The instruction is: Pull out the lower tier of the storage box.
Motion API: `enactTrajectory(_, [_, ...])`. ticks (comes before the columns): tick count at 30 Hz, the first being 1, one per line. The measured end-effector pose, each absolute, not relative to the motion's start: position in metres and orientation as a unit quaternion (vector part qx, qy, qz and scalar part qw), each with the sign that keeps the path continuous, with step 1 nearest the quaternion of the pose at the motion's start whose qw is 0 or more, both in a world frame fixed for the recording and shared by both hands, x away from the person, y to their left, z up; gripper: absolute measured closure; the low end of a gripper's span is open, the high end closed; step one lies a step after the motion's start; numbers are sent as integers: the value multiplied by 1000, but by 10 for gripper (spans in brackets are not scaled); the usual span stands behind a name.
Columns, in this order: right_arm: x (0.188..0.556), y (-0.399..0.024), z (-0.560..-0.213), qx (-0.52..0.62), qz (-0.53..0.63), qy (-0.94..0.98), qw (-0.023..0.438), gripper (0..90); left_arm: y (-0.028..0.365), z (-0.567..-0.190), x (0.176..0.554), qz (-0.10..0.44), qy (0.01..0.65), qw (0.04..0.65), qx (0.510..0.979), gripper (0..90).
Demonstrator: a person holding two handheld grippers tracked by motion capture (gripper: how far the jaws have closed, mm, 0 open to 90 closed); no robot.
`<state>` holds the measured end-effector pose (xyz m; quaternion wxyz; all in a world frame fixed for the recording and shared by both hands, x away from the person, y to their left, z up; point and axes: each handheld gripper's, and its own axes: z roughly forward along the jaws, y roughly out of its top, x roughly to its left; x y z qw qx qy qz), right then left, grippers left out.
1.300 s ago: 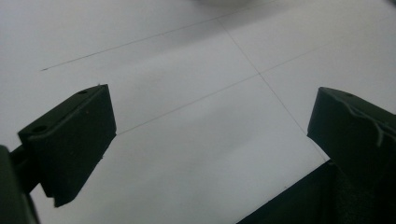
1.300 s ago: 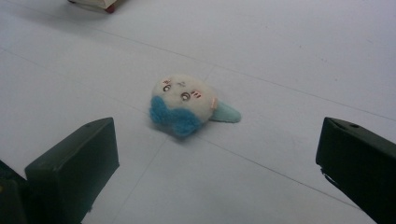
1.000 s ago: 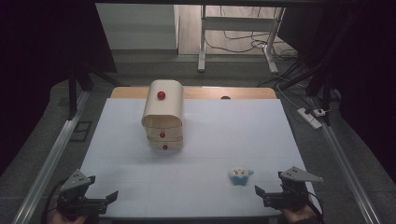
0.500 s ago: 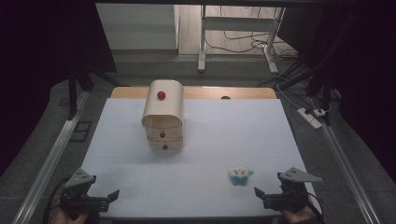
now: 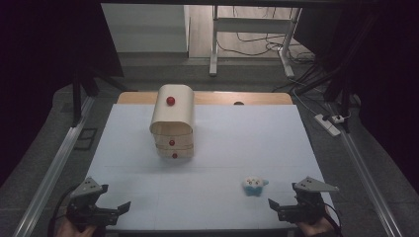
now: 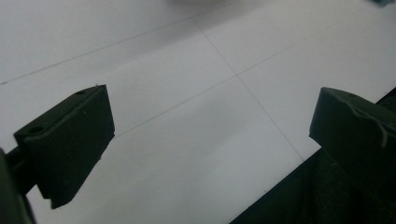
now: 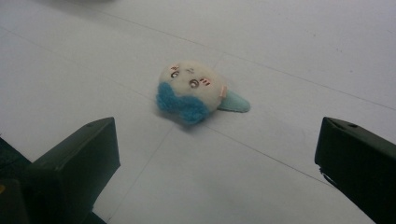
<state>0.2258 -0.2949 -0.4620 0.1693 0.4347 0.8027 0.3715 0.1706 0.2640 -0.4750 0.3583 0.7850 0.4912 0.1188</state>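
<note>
A small plush toy (image 5: 254, 185), white and blue, lies on the white table near the front right; the right gripper view has the toy (image 7: 196, 92) a short way ahead of the jaws. My right gripper (image 5: 274, 207) stands open at the front right edge, just right of and nearer than the toy, nothing between its jaws (image 7: 217, 163). My left gripper (image 5: 123, 207) is open at the front left edge, over bare table (image 6: 210, 135). A wooden mini drawer chest (image 5: 172, 121) with red knobs stands at the middle back, its drawers shut.
The white table top (image 5: 237, 138) is ringed by metal rails (image 5: 54, 163) and a dark floor. A power strip (image 5: 328, 123) lies on the floor at the right. A metal stand (image 5: 215, 44) and cables sit beyond the table's far edge.
Both grippers have drifted slightly; the left one shifted a little toward the front edge. The toy and the chest have not moved.
</note>
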Motion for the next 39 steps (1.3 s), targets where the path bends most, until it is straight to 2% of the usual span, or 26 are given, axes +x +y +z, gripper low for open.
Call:
enactTrajectory(28, [227, -295, -463, 434, 370, 805, 162, 0, 247, -476, 187, 118, 451, 384, 797, 0])
enactTrajectory(39, [227, -295, -463, 433, 370, 806, 161, 0, 235, -478, 197, 125, 438, 374, 808, 6])
